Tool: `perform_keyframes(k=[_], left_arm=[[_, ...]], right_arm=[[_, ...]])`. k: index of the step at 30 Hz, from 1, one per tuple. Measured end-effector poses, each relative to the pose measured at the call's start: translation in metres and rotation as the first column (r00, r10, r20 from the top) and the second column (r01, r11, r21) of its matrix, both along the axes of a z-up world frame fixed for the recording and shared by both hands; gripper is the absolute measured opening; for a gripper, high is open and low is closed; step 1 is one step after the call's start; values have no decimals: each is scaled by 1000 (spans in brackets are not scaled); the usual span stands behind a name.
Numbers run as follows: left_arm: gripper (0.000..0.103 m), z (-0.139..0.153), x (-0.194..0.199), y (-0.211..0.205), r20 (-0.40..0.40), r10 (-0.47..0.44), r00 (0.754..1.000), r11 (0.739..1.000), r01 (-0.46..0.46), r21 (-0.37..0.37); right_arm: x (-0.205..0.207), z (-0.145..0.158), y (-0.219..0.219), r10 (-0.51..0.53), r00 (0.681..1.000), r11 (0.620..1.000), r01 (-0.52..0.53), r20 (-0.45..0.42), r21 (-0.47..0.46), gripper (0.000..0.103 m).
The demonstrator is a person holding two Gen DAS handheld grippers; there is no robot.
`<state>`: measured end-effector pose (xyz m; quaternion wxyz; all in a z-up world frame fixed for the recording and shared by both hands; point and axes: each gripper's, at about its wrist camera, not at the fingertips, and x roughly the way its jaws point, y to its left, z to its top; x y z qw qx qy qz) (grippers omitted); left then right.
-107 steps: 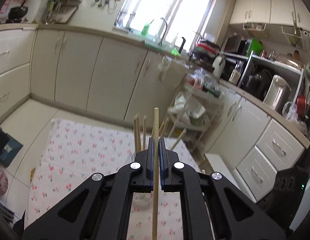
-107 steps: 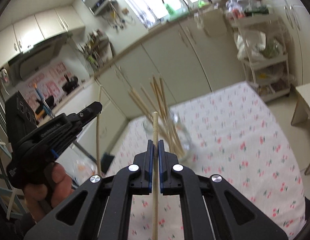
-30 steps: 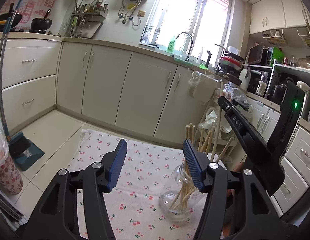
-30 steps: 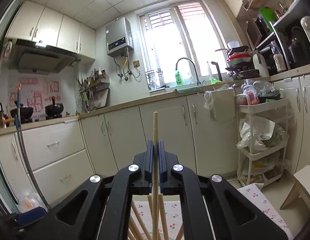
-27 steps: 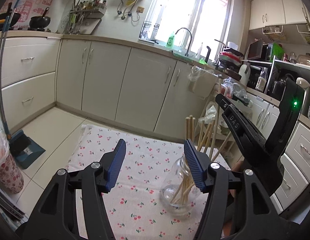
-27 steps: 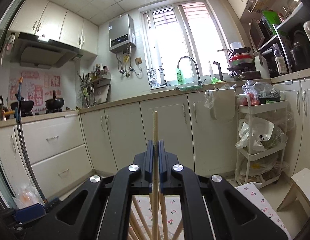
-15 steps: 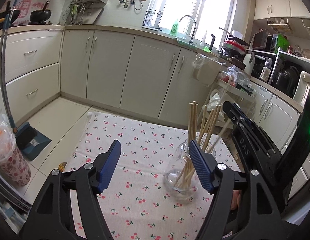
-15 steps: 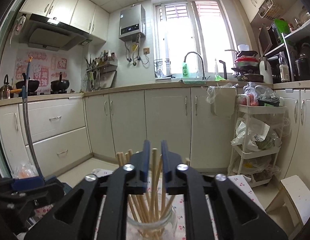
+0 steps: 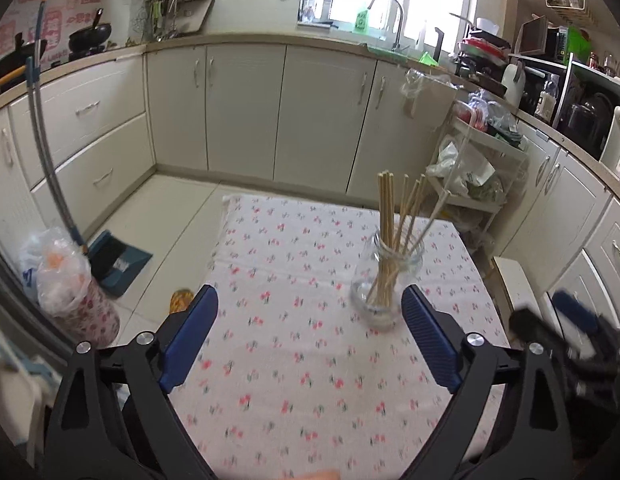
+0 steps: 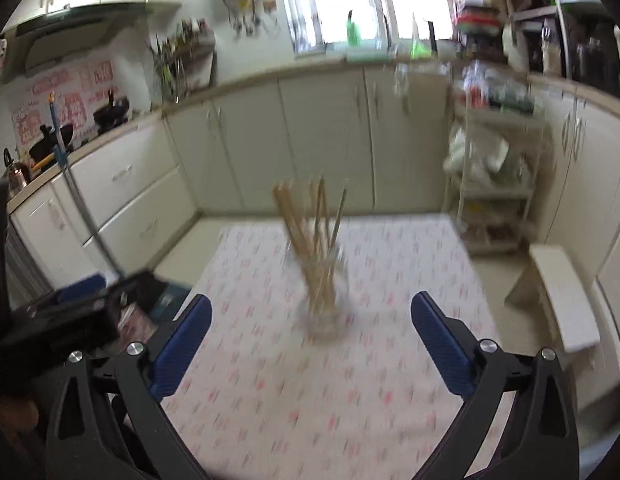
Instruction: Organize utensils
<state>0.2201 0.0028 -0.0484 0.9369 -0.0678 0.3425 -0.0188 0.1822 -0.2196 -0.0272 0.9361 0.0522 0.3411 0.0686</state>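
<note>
Standing in a clear glass jar (image 9: 386,280) on the cherry-print tablecloth (image 9: 294,364), the bundle of wooden chopsticks (image 9: 390,216) fans out above the rim, some upright and some leaning to the right. The left gripper (image 9: 309,343) has its blue-padded fingers (image 9: 189,338) spread wide with nothing between them, and the jar sits just past the right pad. Same deal on the right gripper (image 10: 310,348): fingers spread wide, empty, well apart from the jar (image 10: 324,300), which is pretty blurry in that view. The chopsticks (image 10: 310,224) poke up dead centre there. A dustpan (image 9: 116,262) rests on the floor to the left, and a white stool (image 10: 562,300) is to the right of the counter.
</note>
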Motion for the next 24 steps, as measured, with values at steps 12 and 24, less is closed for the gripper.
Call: perform_keyframes(k=[12, 24], left_arm=[[95, 38, -143, 9, -40, 65, 997, 994, -61, 89], [95, 74, -237, 21, 15, 80, 997, 991, -81, 109]], right_arm=[[-160, 53, 24, -36, 999, 999, 36, 18, -8, 96], [-220, 85, 31, -35, 994, 999, 37, 103, -25, 96]])
